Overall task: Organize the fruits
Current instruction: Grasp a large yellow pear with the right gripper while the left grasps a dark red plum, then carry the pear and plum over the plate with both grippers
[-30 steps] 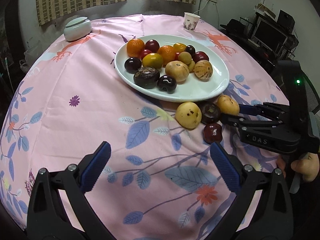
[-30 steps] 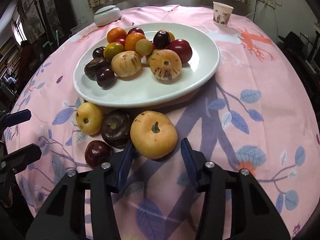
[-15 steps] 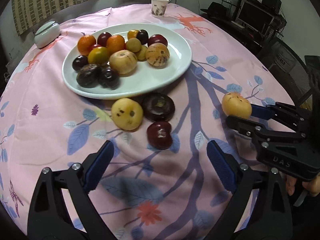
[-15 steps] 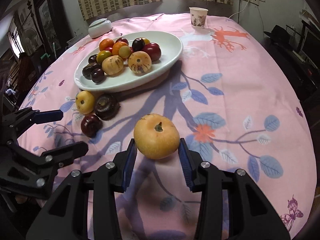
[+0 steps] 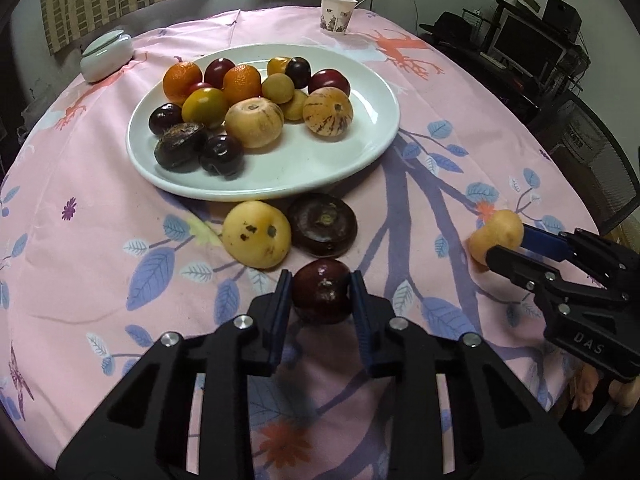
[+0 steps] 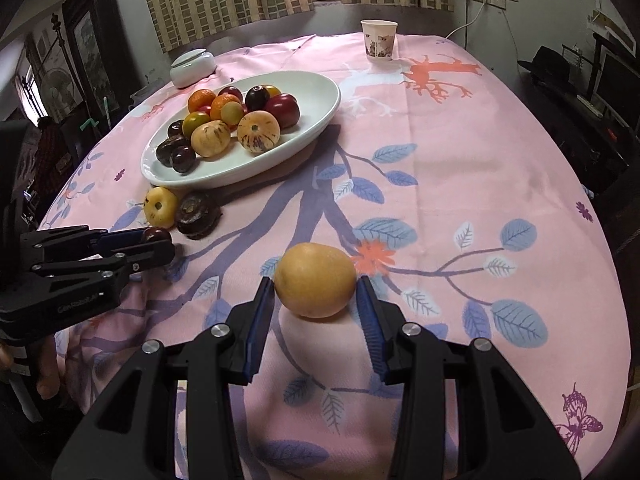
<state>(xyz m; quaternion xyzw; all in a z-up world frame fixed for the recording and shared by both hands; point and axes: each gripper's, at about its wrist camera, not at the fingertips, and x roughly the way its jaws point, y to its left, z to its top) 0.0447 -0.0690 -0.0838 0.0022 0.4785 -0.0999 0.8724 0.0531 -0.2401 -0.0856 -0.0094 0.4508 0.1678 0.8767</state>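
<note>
A white oval plate (image 5: 304,184) (image 6: 320,120) holds several fruits: oranges, dark plums, striped yellow melons. In front of it on the pink cloth lie a yellow fruit (image 5: 256,234) (image 6: 161,207) and a dark purple fruit (image 5: 322,225) (image 6: 197,213). My left gripper (image 5: 321,294) (image 6: 158,242) is shut on a dark red plum (image 5: 321,296) (image 6: 157,234). My right gripper (image 6: 315,294) (image 5: 502,246) is shut on a yellow pear-like fruit (image 6: 315,285) (image 5: 495,234), right of the plate on the cloth.
A paper cup (image 5: 337,14) (image 6: 378,39) stands at the far edge. A white lidded bowl (image 5: 106,55) (image 6: 193,67) sits at the far left. A chair and desk with monitors (image 5: 532,46) stand right of the table.
My left gripper moved forward and closed on the dark red plum. My right gripper carried the yellow fruit further right, away from the plate, and the fruit turned in the jaws.
</note>
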